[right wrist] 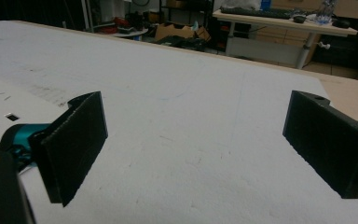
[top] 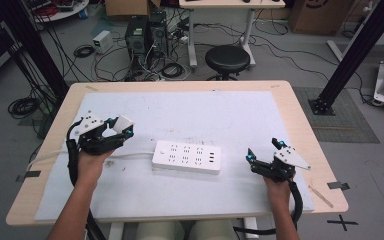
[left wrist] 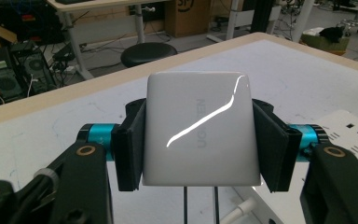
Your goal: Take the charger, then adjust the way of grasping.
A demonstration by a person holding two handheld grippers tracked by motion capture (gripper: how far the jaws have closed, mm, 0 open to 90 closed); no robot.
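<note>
White mat (top: pixel 230 115) mid-frame, power strip (top: pixel 186 157) centre | glossy charger (top: pixel 124 123) left of centre, pinched in my left gripper (top: pixel 121 128): may slip or miss the sockets | right gripper (top: pixel 263 150) agape, idle lower right

White charger block clamped in my left hand-held gripper (left wrist: pixel 199 140), held above the worktop (left wrist: pixel 37 135).

Glossy white charger (left wrist: pixel 198 133) sits square between both black pads (left wrist: pixel 129 149), grey lettering on its face, a bright glare streak across it. Two prongs hang below. White power strip (left wrist: pixel 354 133) at right edge, sockets visible, its cable (left wrist: pixel 240 212) below. Black stool (left wrist: pixel 148 52) and computer towers (left wrist: pixel 14 74) beyond the worktop's far edge.
</note>
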